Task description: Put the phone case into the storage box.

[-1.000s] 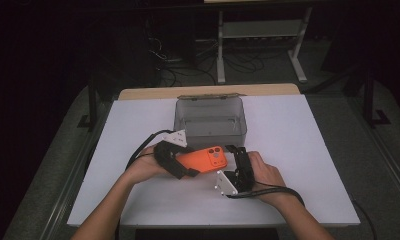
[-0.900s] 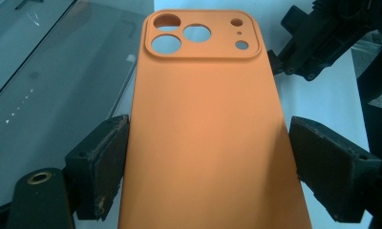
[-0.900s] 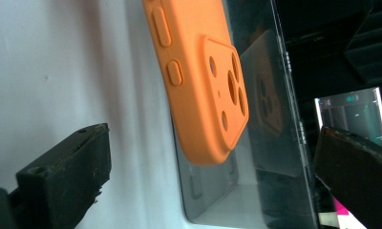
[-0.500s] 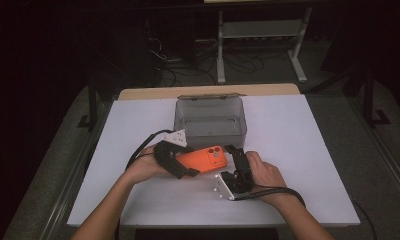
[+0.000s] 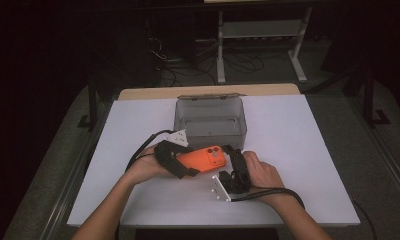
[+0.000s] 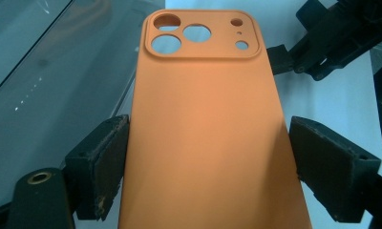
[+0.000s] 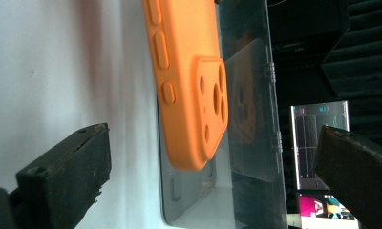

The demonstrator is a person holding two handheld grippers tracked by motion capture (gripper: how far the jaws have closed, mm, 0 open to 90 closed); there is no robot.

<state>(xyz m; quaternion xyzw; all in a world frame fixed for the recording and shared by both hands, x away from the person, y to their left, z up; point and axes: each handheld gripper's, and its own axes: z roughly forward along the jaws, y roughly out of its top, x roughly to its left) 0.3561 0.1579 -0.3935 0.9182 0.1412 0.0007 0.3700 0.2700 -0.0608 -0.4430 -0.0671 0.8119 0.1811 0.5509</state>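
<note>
An orange phone case (image 5: 204,158) with camera cut-outs sticks out of my left gripper (image 5: 189,164), just in front of a clear plastic box (image 5: 210,125). In the left gripper view the case (image 6: 208,119) lies back-up between the two pads, and the left gripper (image 6: 208,143) is shut on its long edges. My right gripper (image 5: 234,159) stands at the camera end of the case, held by a hand. In the right gripper view its jaws are wide apart, so the right gripper (image 7: 208,191) is open, with the case's (image 7: 189,86) camera end ahead of it and untouched.
The clear box (image 7: 246,95) stands open-topped at mid-table on the white tabletop (image 5: 298,150). Both grippers' cables trail toward the near edge. Behind the table are a metal rack (image 5: 258,30) and floor cables. A lit screen (image 7: 320,143) shows far off.
The right gripper has shifted slightly left and nearer to the case's camera end. The left gripper and the case have stayed put.
</note>
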